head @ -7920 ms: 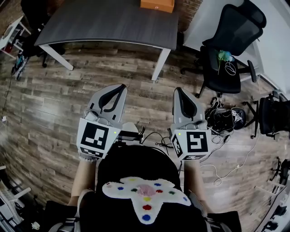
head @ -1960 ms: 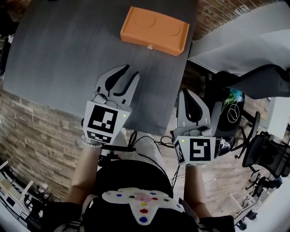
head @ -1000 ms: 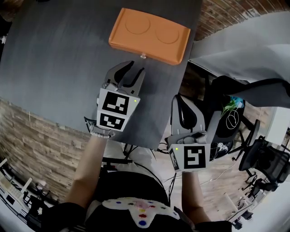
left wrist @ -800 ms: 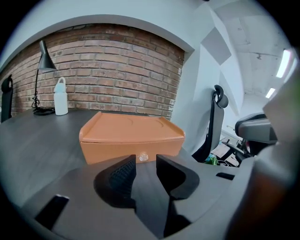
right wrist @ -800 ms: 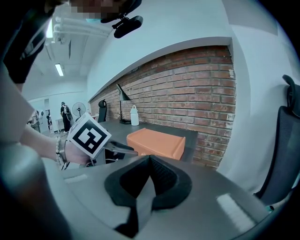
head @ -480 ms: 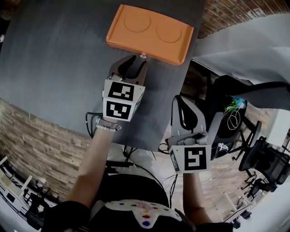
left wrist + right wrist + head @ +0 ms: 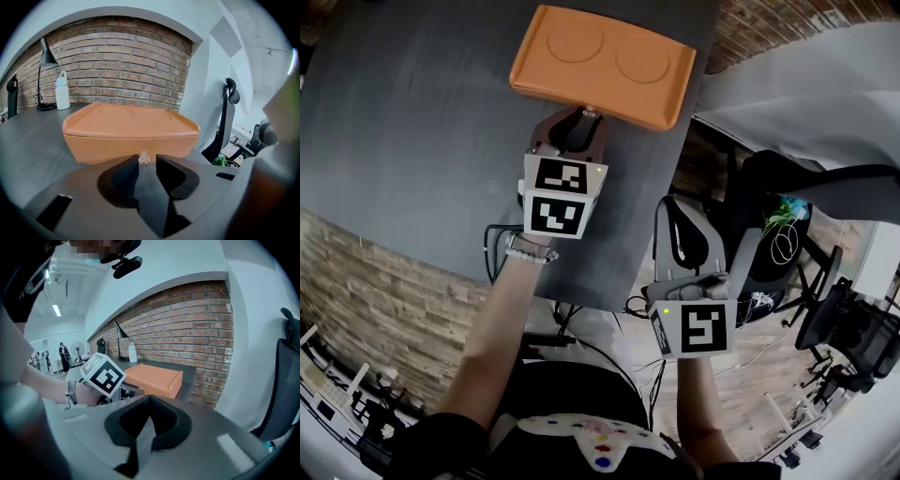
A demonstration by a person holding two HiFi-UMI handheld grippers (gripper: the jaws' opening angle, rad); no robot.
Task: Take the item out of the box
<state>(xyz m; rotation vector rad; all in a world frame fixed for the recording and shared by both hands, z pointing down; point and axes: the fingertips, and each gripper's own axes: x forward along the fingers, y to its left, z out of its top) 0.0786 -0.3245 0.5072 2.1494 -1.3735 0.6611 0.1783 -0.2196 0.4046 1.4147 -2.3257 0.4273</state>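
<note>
Two grippers in view, one working. Right gripper (image 7: 149, 398): jaws pressed fully together, nothing between them; it hangs off the near right edge of the dark grey table (image 7: 412, 141), well apart from the box, with an office chair (image 7: 787, 234) beyond it to the right. Left gripper (image 7: 147, 161): over the tabletop, jaws only narrowly apart, tips level with the front wall of the orange box (image 7: 126, 131). A small clear knob (image 7: 144, 158) on that front wall sits in the gap between the tips, close against the left jaw; the right jaw shows a sliver of space. Box lid is down, two round recesses in its top; the item inside cannot be seen. The box lies flat, with its right end close to the table's right edge and bare tabletop open to its left. Behind it stand a white bottle (image 7: 62, 91) and a desk lamp (image 7: 44, 56) against a brick wall (image 7: 117, 61).
</note>
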